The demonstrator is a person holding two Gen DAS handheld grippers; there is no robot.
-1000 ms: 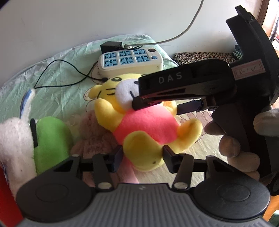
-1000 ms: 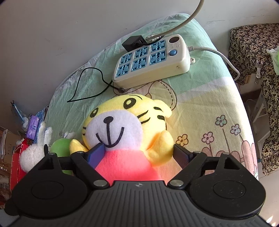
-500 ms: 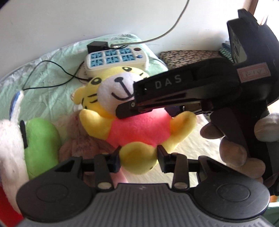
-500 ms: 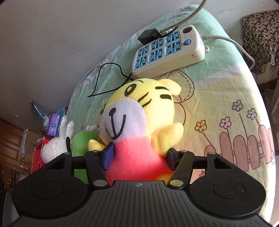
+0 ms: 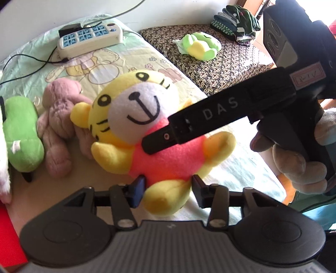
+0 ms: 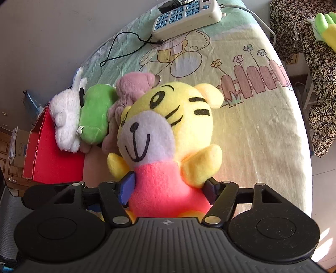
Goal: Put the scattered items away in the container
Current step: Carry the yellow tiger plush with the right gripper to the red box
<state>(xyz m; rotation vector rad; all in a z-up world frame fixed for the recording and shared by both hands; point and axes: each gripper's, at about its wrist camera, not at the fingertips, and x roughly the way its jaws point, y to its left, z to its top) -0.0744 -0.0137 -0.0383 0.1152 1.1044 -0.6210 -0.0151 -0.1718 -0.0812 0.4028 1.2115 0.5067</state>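
The tiger plush [image 6: 168,136], yellow with a white muzzle and pink shirt, was up off the sheet [image 6: 262,130], held at the torso by the right gripper [image 6: 170,189]. Its blue left pad [image 6: 127,187] and black right pad sat against the pink shirt on both sides, jaws opening at this moment with the plush between them. In the left wrist view the same plush [image 5: 151,134] faced the camera, one yellow leg lying between the fingers of the left gripper [image 5: 168,189]. Those jaws were opening too; there was a gap on the right side of the leg, so no grip there. The right gripper's long black finger marked DAS crossed the plush's chest, with the person's hand [image 5: 294,163] on its handle at far right.

Just behind the tiger lay a pink plush [image 6: 130,90], then a green plush [image 6: 94,113] and a white plush [image 6: 65,117], touching in a row. The white one overhung a red box [image 6: 48,159] at the bed's left edge. A power strip [image 6: 187,19] with a black cord [image 6: 124,48] sat well apart at the far end. A green-yellow toy [image 5: 199,45] lay on a patterned seat [image 5: 231,63] beside the bed.
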